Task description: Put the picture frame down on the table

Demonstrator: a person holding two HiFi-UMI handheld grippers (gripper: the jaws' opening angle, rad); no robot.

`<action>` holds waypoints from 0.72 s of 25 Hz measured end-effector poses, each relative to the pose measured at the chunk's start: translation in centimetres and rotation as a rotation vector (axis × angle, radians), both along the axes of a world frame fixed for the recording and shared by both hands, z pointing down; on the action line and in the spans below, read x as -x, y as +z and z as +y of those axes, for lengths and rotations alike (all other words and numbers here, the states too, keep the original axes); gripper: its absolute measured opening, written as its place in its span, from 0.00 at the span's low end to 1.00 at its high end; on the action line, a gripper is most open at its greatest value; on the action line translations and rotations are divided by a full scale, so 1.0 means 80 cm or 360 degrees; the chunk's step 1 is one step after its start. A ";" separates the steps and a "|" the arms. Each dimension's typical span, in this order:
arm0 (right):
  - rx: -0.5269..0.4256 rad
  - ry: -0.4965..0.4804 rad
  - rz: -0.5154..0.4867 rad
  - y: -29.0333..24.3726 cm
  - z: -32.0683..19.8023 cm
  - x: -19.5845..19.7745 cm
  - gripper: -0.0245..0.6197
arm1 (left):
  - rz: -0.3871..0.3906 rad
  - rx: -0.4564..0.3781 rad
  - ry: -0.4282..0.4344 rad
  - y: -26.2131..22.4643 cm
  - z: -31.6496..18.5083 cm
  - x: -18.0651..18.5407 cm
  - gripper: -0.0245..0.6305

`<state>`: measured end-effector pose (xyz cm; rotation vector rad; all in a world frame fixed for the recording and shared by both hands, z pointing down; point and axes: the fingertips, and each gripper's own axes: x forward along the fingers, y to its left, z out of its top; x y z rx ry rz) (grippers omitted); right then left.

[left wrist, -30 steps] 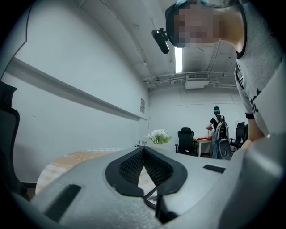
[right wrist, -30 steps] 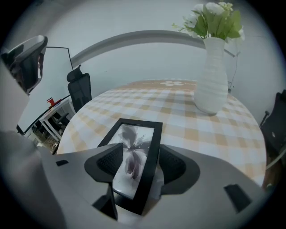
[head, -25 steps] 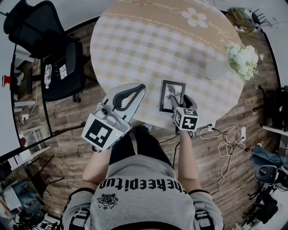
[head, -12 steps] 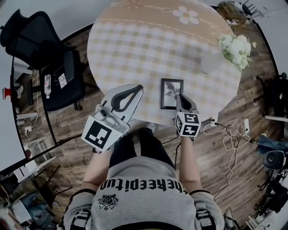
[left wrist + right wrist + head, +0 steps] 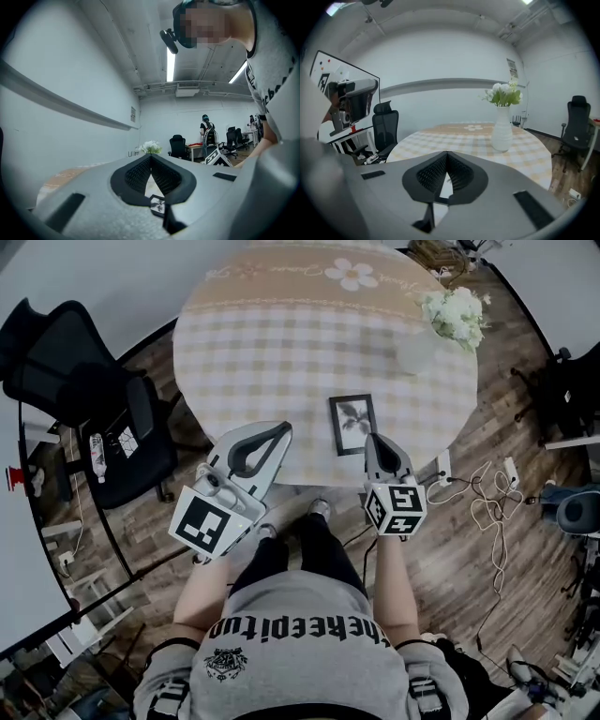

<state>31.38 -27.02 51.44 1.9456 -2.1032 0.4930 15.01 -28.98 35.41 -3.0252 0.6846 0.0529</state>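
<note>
Right claw (image 5: 373, 439) pressed together, empty, tilted down beside picture frame (image 5: 352, 424); left claw (image 5: 284, 427) closed, level.

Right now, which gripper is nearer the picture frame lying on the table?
Right. The right gripper is close by the near right corner of the picture frame; the left gripper is farther off on the frame's left side, with a clear gap.

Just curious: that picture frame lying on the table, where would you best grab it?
Probably by its near short edge, coming in low from the person's side. The picture frame lies flat by the near rim of the table, long sides pointing away, so that thin border is easiest to pinch.
</note>
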 end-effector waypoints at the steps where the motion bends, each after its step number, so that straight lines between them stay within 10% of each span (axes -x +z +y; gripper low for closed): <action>1: -0.0024 0.0012 0.0005 -0.008 0.005 0.004 0.05 | 0.0011 -0.0008 0.0023 -0.003 0.005 0.003 0.06; 18: -0.0357 0.0129 0.0092 -0.131 0.098 0.093 0.05 | 0.0071 -0.0094 0.0284 -0.032 0.077 0.051 0.06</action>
